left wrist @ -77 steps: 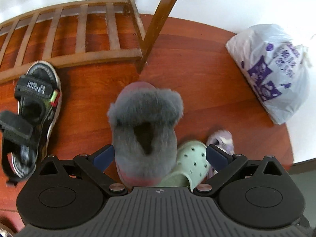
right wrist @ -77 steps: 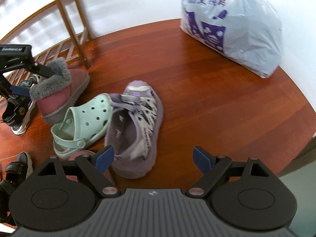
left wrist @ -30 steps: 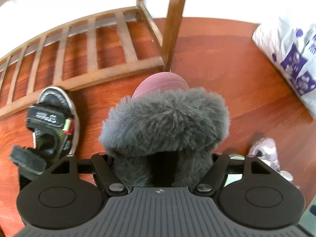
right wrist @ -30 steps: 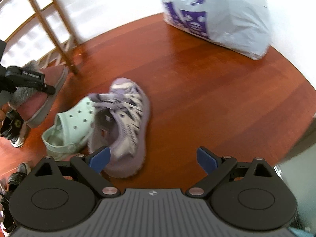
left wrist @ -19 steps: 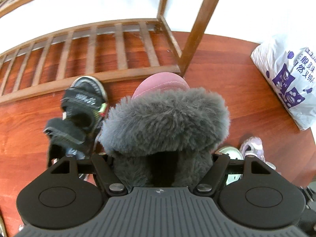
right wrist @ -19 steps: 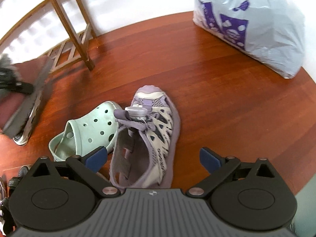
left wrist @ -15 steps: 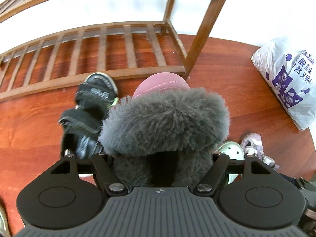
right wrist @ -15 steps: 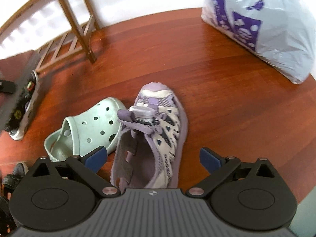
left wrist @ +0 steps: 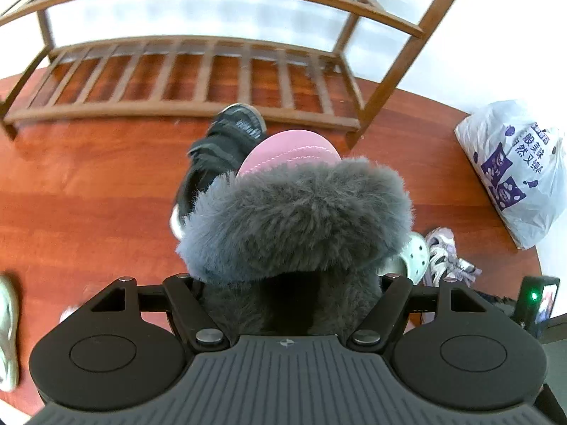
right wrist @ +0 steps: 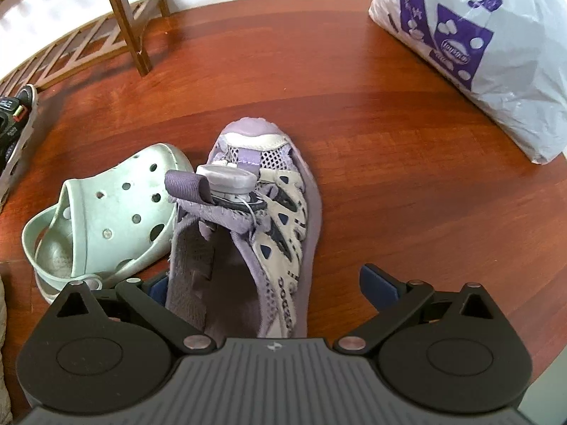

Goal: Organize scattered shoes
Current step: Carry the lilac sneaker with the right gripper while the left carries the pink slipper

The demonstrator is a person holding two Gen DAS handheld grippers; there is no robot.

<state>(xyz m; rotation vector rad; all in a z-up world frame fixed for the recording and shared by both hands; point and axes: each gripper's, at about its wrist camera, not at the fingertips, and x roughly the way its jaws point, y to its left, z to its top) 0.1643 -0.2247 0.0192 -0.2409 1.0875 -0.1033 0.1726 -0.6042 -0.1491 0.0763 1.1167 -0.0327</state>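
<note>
Shoes lie scattered on the red-brown wooden floor point(left wrist: 88, 184) around you, so read them from left to right. In your left wrist view, a pale green clog point(left wrist: 7, 333) pokes in at the far left edge. Ahead stands the slatted wooden shoe rack point(left wrist: 198, 78) against the white wall, its lower shelf bare. In the middle, your left gripper point(left wrist: 288, 279) is clamped on the pink fur-lined boot point(left wrist: 294, 209): both jaws press into the grey fur at the collar, and the boot's pink toe points toward the rack's right front leg. A black strap sandal point(left wrist: 219, 148) shows on the floor behind the boot, its toe close to the rack's front rail. To the right of the boot, a mint green clog point(left wrist: 413, 253) and a purple mesh sandal point(left wrist: 444, 253) peek out side by side, and a white plastic bag with purple print point(left wrist: 517, 173) sits against the wall at the far right.

In your right wrist view, the black strap sandal appears again at the left edge, near the rack's leg. The mint green clog lies next, its toe touching the purple mesh sandal. Your right gripper point(right wrist: 269, 283) stands open, with the heel end of the purple sandal between its fingers; the blue pad on the right is clear of the shoe, while the left pad is mostly hidden behind the sandal's side, so you cannot tell whether it touches. The printed bag sits well apart at the upper right.
</note>
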